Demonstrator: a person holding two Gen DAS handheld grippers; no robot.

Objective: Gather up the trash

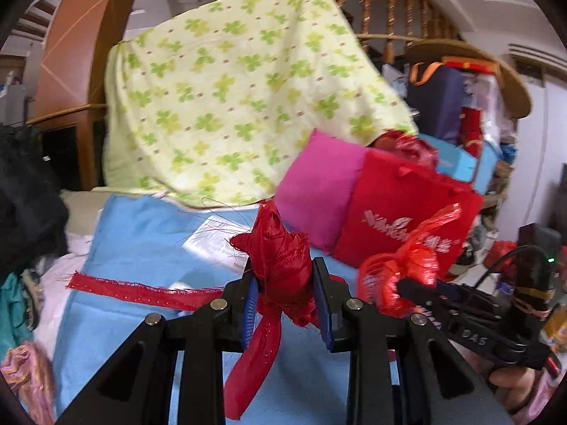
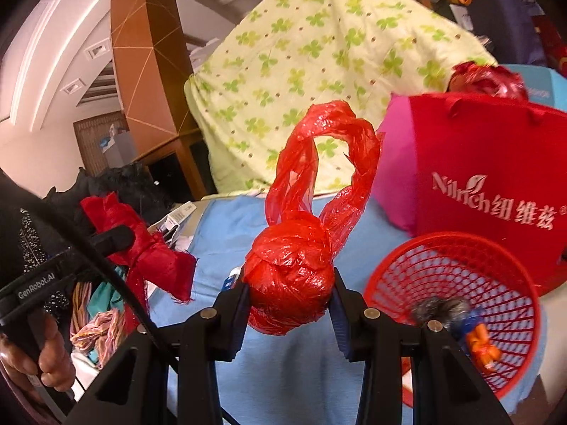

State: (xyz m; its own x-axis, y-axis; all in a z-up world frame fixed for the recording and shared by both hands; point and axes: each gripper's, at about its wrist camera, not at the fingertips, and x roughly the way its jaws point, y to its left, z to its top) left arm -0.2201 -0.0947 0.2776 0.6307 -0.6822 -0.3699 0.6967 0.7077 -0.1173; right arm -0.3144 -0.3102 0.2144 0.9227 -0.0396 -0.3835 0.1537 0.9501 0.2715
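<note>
The left gripper (image 1: 286,301) is clamped on one wad of red fabric (image 1: 280,258), its two blue pads pressing the bundle from either side. One frayed tail of the same cloth hangs down between the fingers, and one red ribbon strip (image 1: 141,292) trails off to the left over the blue sheet (image 1: 141,233).

The right gripper (image 2: 290,301) is closed around one knotted red plastic bag (image 2: 290,283), balled up tight, with its two twisted handles rising above the knot and meeting in a loop. Each gripper shows in the other's view, held in a bare hand (image 2: 39,354), and both bundles are lifted clear of the sheet.

Just right of the right gripper, one red mesh basket (image 2: 457,258) lies tilted on its side with its mouth toward the camera; inside are one grey fuzzy clump and one small blue-and-orange item, too blurred to name. Behind the basket stands one red gift bag (image 2: 489,163) with white lettering, and one pink cushion (image 2: 393,163) leans beside it. One clover-print cloth (image 1: 230,88) drapes over a bulky shape at the back. One printed paper sheet (image 1: 212,244) lies on the blue sheet.
</note>
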